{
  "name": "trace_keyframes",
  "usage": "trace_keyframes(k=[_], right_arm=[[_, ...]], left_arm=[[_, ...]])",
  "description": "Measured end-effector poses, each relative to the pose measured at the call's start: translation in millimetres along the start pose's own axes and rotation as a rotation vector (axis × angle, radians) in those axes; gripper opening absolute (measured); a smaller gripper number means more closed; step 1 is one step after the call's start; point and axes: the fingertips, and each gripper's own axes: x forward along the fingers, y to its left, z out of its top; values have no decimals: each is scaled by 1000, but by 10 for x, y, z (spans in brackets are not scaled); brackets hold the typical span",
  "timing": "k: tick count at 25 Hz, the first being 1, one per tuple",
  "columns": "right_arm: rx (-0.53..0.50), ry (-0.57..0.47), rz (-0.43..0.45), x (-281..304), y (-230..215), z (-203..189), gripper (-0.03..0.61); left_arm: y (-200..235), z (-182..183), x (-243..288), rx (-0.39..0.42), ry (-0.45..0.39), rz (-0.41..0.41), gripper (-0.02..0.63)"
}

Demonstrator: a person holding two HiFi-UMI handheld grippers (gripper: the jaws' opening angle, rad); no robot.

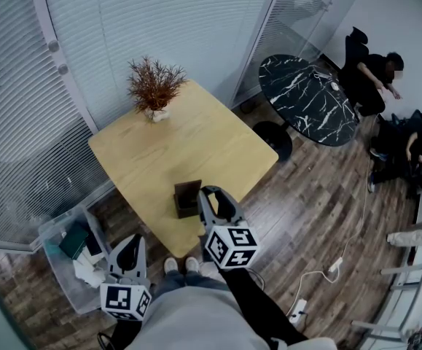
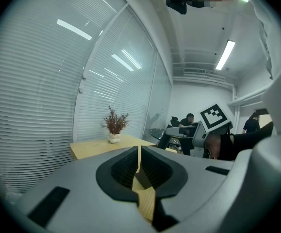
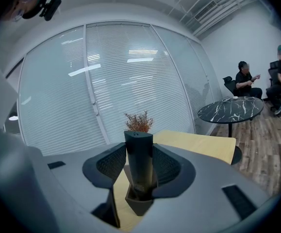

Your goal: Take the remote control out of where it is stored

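The dark remote control (image 3: 139, 164) stands upright in a small dark holder (image 3: 139, 205) near the front edge of the wooden table (image 1: 189, 137). My right gripper (image 3: 139, 147) reaches over that edge. Its ribbed pads lie against both sides of the remote, so it is shut on it. In the head view the holder (image 1: 186, 197) shows just left of the right gripper (image 1: 212, 199), and the remote itself is hidden there. My left gripper (image 1: 127, 252) hangs low at the left, off the table. In its own view the left gripper (image 2: 139, 155) is shut, with only a thin slit between the pads and nothing in it.
A potted dry plant (image 1: 154, 86) stands at the table's far corner. A clear bin of clutter (image 1: 72, 250) sits on the floor to the left. A black marble table (image 1: 309, 97) and seated people (image 1: 374, 75) are to the right. A power strip with its cable (image 1: 320, 275) lies on the floor.
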Motion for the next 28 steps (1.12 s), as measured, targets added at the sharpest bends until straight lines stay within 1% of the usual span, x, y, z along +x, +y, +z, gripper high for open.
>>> trace_keyframes(k=[28], right_arm=[[-2,-26,1,-73,-3,102,172]], left_arm=[[-13,-3,-19,-3,-1,-1,23]])
